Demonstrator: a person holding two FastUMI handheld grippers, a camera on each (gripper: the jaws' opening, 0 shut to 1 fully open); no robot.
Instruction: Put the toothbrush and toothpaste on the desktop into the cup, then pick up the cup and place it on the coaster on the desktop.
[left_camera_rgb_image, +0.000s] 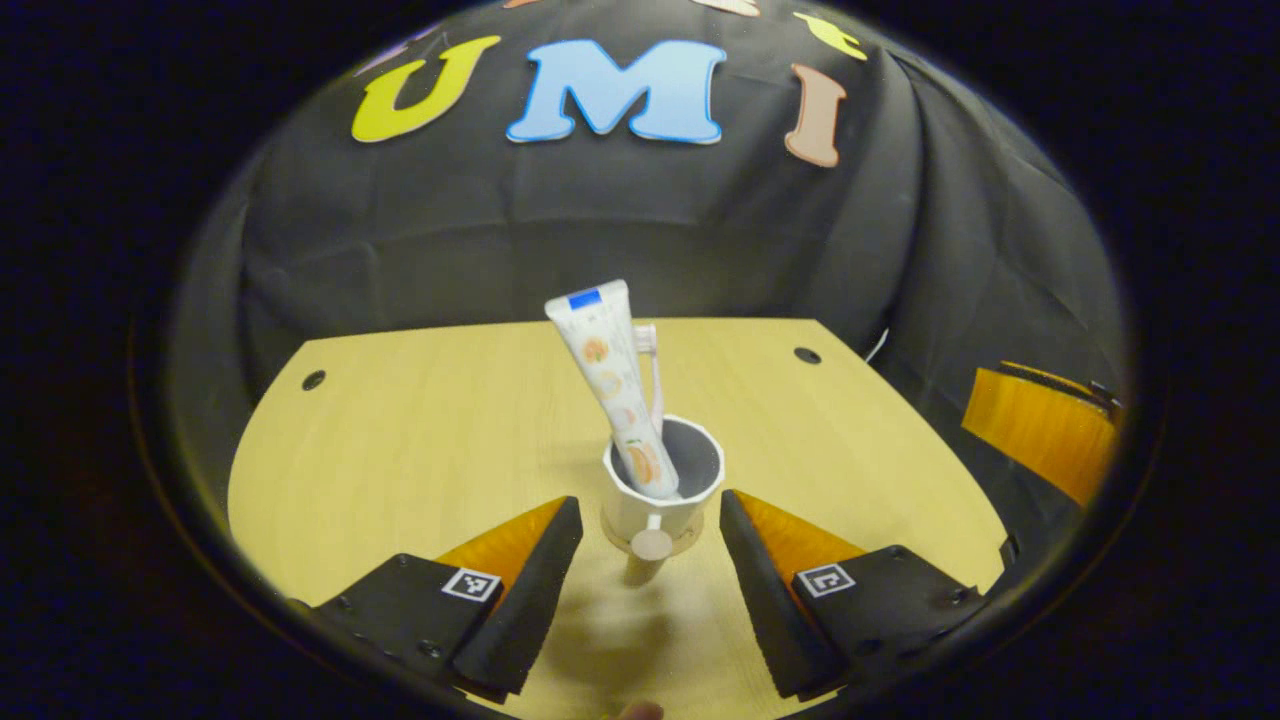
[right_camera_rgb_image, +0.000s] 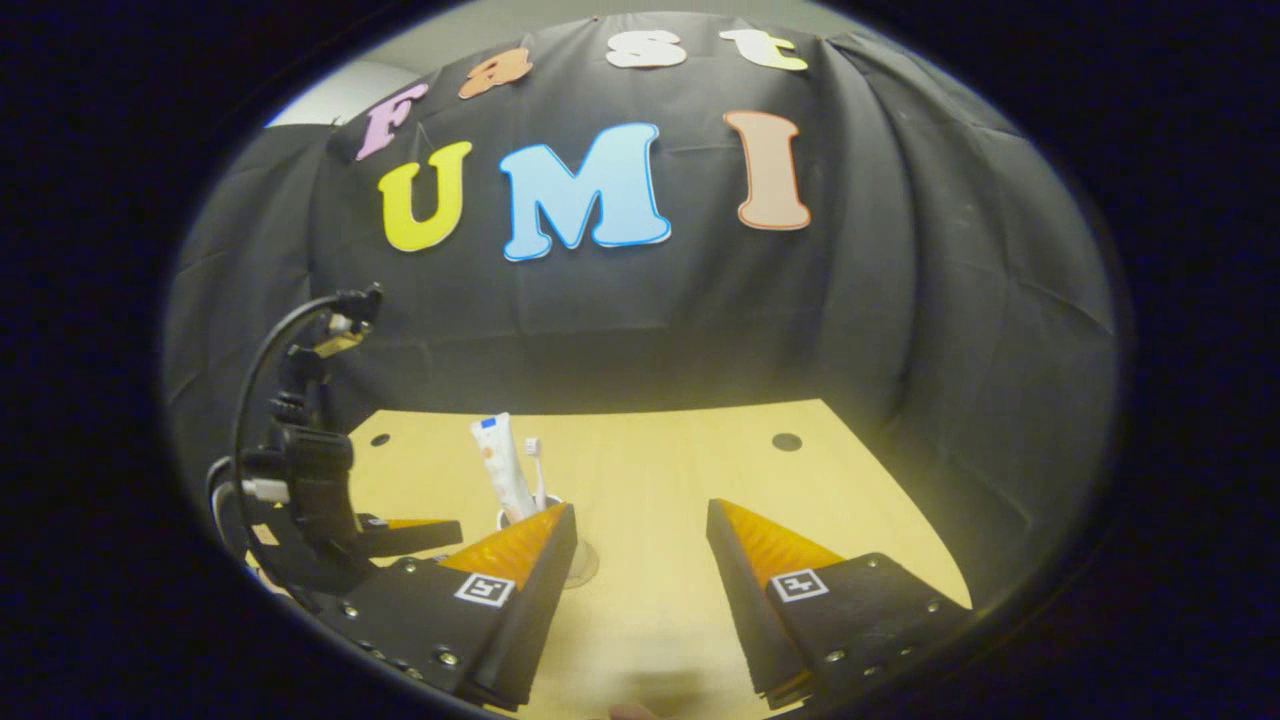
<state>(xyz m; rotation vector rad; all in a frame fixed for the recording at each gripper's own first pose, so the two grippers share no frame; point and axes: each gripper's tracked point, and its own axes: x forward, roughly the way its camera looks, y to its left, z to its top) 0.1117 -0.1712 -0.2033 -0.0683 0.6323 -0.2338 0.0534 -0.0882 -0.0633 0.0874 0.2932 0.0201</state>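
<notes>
Two grippers are present over the wooden desktop (left_camera_rgb_image: 420, 440). In the left gripper view, the left gripper (left_camera_rgb_image: 650, 545) is held low and level, its fingers spread wide to either side of the white cup (left_camera_rgb_image: 662, 500), clear of its walls. The cup stands upright on a round coaster (left_camera_rgb_image: 652, 546), whose rim shows at its base. A toothpaste tube (left_camera_rgb_image: 612, 385) leans left inside the cup, cap end down; the toothbrush (left_camera_rgb_image: 650, 365) stands behind it, mostly hidden, its head showing. In the right gripper view, the right gripper (right_camera_rgb_image: 640, 545) hovers farther back with fingers wide apart and nothing between them. Its near finger covers most of the cup (right_camera_rgb_image: 510, 518); tube (right_camera_rgb_image: 500, 468) and brush (right_camera_rgb_image: 534, 465) rise above. The other gripper (right_camera_rgb_image: 330, 520) appears at left, partly cut off, cable looping overhead.
</notes>
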